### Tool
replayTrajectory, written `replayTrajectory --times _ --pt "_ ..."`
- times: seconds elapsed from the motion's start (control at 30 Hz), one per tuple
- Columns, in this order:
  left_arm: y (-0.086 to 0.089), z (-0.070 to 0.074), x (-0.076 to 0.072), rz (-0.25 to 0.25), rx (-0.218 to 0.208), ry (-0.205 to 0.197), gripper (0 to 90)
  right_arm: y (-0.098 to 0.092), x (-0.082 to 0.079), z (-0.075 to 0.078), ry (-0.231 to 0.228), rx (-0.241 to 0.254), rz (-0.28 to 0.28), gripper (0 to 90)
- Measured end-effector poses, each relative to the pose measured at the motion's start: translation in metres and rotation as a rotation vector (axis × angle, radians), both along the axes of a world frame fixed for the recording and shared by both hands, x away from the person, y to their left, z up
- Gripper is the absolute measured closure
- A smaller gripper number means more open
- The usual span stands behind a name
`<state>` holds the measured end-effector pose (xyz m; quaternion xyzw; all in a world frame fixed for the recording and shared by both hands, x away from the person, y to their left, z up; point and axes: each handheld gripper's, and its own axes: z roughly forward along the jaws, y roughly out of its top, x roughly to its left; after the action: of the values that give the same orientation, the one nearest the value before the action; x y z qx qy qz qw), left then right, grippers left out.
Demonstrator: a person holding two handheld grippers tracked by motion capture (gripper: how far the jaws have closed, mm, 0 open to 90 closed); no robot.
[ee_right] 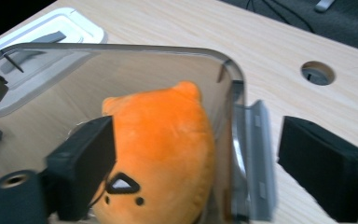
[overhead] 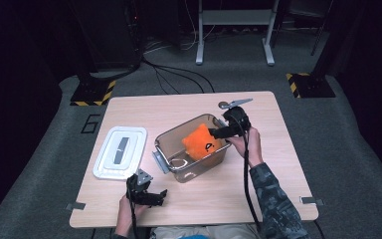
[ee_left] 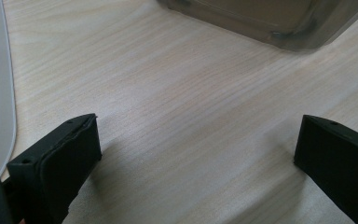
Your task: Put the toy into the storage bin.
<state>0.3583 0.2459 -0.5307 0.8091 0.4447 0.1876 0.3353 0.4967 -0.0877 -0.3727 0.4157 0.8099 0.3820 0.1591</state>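
Soft, light orange plush toy (ee_right: 168,149) lying in clear plastic bin (overhead: 171,135), best pinched mid-body; right tongs (ee_right: 196,168) released above it, left tongs (ee_left: 196,158) released over worktop (ee_left: 177,93).

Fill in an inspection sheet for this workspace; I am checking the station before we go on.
Surface: light wooden table, with a round hole near the far edge.
Job's things: orange plush toy inside the clear bin; white lid flat beside the bin.
Clutter: nothing seen.
Grippers: left gripper open over bare table; right gripper open at the bin's rim, holding nothing.
Cables: black cable along the right forearm; more on the floor behind.
Surroundings: grey carpet, hazard-striped stand bases, dark room.
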Motion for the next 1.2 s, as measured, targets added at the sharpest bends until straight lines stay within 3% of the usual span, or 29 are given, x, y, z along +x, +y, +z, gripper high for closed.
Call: replayTrajectory --times 0.17,0.37,0.67,0.77,0.8,0.97,1.03,1.07,1.2 --pt "0.000 0.000 0.000 0.000 0.000 0.000 0.1 -0.025 -0.004 0.002 -0.029 0.027 -0.042 1.1" --pt "0.000 0.000 0.000 0.000 0.000 0.000 0.1 -0.048 -0.007 -0.001 -0.041 0.045 -0.083 0.0" --pt "0.000 0.000 0.000 0.000 0.000 0.000 0.1 -0.089 -0.012 -0.017 -0.051 0.083 -0.174 0.0" --pt "0.000 0.000 0.000 0.000 0.000 0.000 0.1 -0.101 -0.014 -0.026 -0.043 0.085 -0.198 0.0" --pt "0.000 0.000 0.000 0.000 0.000 0.000 0.1 -0.109 -0.014 -0.036 -0.031 0.080 -0.219 0.0" --pt "0.000 0.000 0.000 0.000 0.000 0.000 0.1 -0.120 -0.014 -0.054 -0.010 0.074 -0.239 0.0" --pt "0.000 0.000 0.000 -0.002 0.004 -0.002 0.1 -0.124 -0.013 -0.067 0.000 0.055 -0.255 0.0" --pt "0.000 0.000 0.000 -0.002 0.005 -0.002 0.1 -0.128 -0.011 -0.082 0.025 0.054 -0.263 0.0" --pt "0.000 0.000 0.000 -0.002 0.005 -0.002 0.1 -0.131 -0.010 -0.099 0.046 0.041 -0.268 0.0"
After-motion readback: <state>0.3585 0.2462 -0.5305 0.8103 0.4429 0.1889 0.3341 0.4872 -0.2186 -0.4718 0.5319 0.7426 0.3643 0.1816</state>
